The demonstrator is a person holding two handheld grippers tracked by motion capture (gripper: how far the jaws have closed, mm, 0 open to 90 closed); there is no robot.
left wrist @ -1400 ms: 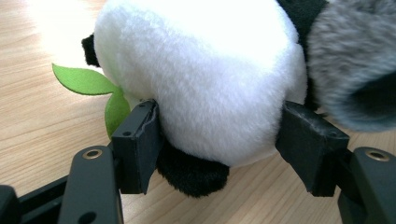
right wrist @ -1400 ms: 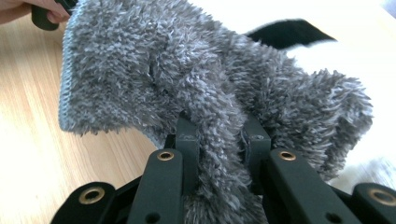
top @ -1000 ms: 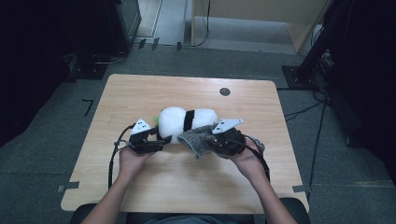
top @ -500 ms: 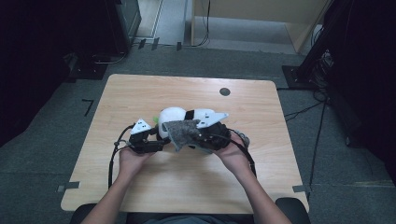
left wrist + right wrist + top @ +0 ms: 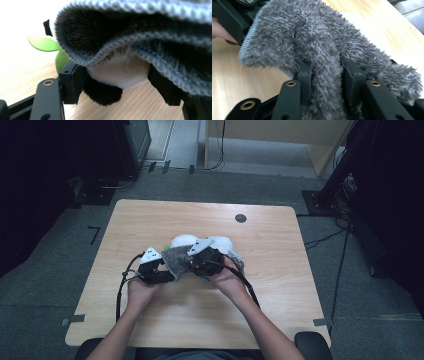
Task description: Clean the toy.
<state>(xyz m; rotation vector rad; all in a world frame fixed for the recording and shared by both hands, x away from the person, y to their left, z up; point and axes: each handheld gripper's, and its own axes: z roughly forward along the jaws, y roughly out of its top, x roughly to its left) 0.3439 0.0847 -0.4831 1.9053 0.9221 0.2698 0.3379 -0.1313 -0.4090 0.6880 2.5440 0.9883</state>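
At mid-surface (image 5: 150,220), your left tongs (image 5: 117,82) clench the panda plush (image 5: 120,75) while your right tongs (image 5: 325,75), just easing apart, hug a fold of the grey fleece sock (image 5: 312,45) — draw it on evenly, left side steady.

Fuzzy grey sock (image 5: 322,50), black-and-white plush panda (image 5: 117,72) (green leaves (image 5: 43,43)), pale wood table (image 5: 280,285)

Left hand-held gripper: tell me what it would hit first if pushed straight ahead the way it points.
Probably the panda plush toy, already between the jaws of the left hand-held gripper, with the grey fuzzy sock draped just above it. Depth is hard to judge.
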